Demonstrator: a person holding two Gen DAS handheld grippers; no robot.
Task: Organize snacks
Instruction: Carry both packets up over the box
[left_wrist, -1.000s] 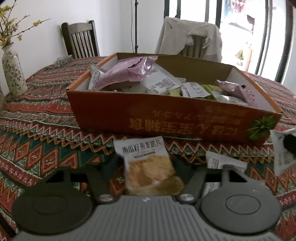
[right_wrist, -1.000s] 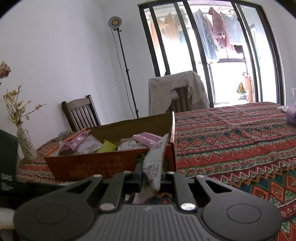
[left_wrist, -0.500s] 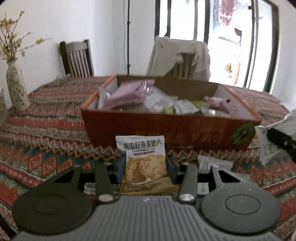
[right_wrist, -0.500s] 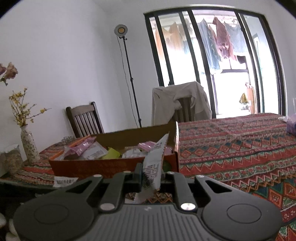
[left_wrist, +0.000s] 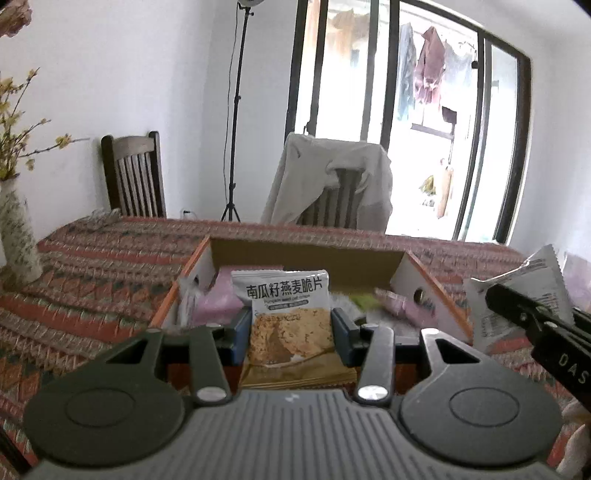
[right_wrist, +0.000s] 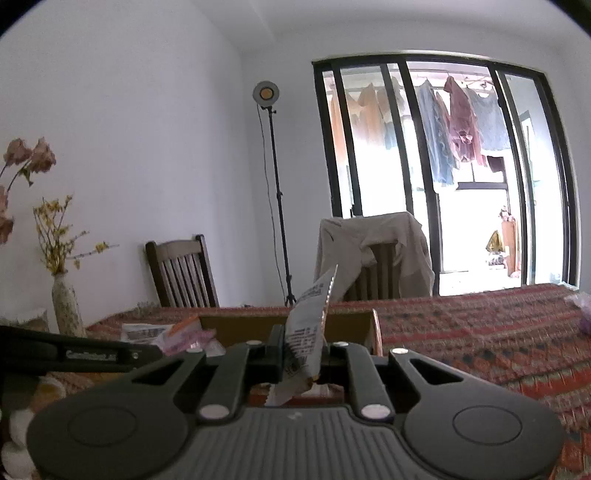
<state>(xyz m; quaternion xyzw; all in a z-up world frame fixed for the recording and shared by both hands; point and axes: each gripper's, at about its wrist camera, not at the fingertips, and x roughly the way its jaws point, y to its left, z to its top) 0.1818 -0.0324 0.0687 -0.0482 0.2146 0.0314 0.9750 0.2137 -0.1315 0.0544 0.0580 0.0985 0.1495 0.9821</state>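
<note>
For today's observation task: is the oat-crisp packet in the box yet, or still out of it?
Out: the oat-crisp packet is clamped upright in the left gripper, before the box.

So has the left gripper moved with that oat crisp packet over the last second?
Yes. The left gripper has risen with the oat crisp packet; the snack box sits lower in its view now.

Open orange cardboard box (left_wrist: 430, 286) on patterned woven tablecloth (left_wrist: 92, 258), snack packets inside. Behind table, dark wooden slatted chair (left_wrist: 133, 177) left, cloth-draped chair (left_wrist: 332, 184) right, black light stand (left_wrist: 234, 110) between. Speckled ceramic vase (left_wrist: 16, 236) on table, far left of box.
</note>
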